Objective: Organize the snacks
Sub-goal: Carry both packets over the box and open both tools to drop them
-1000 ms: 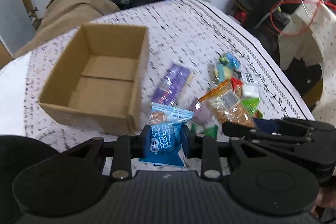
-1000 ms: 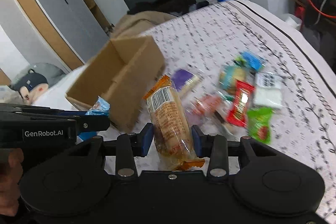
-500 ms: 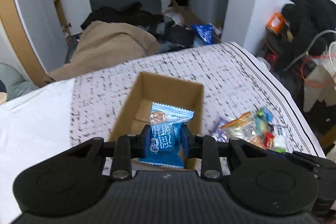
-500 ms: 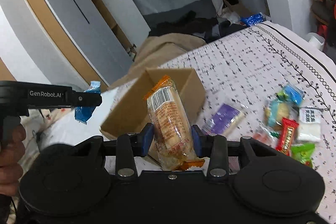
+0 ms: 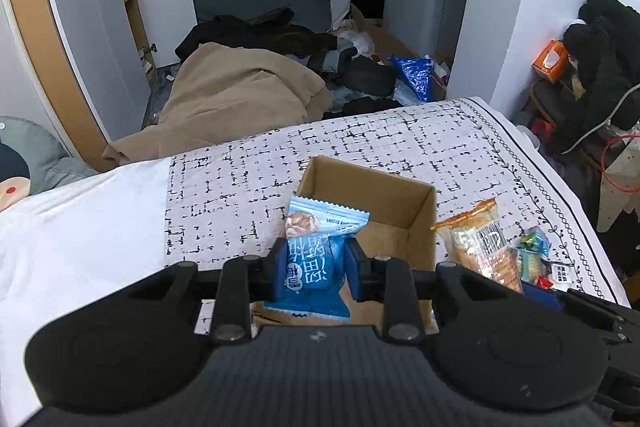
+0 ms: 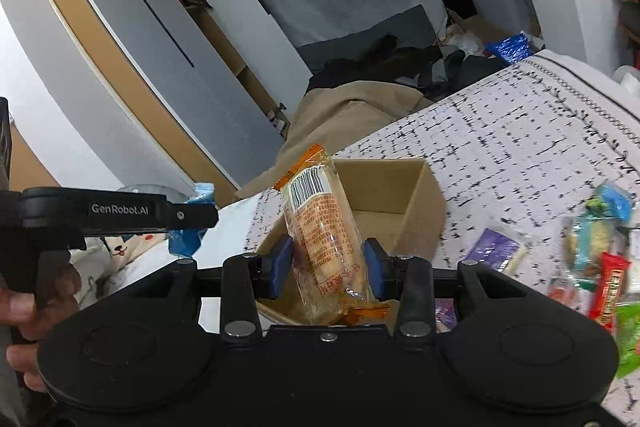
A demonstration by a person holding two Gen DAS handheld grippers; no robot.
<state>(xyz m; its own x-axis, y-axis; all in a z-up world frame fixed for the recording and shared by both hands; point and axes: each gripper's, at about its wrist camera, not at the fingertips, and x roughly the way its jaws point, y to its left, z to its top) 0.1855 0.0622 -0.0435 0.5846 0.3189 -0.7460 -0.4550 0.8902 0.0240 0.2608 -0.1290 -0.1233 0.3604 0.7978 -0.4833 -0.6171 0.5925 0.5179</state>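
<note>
L gripper [image 5: 316, 267]: we've got it clamped on a blue foil snack packet w/ white lettering [image 5: 316, 259], pads pinching both sides; packet upright, hanging over the near edge of the box.
R gripper [image 6: 326, 267]: closed on a clear plastic cracker pack w/ orange ends and a barcode [image 6: 324, 227], tilted a bit left, over the near left part of the box.
Box: open brown cardboard box [image 5: 400, 203] on a white bedspread w/ black grid print [image 5: 400, 139]; what we see of the inside is bare.
Loose snacks: purple bar [image 6: 494, 251], red bar [image 6: 610, 287], green pack [image 6: 628, 339] on the spread, R of the box.
Hand [image 6: 32, 303]: we see it gripping the L tool's handle.
</note>
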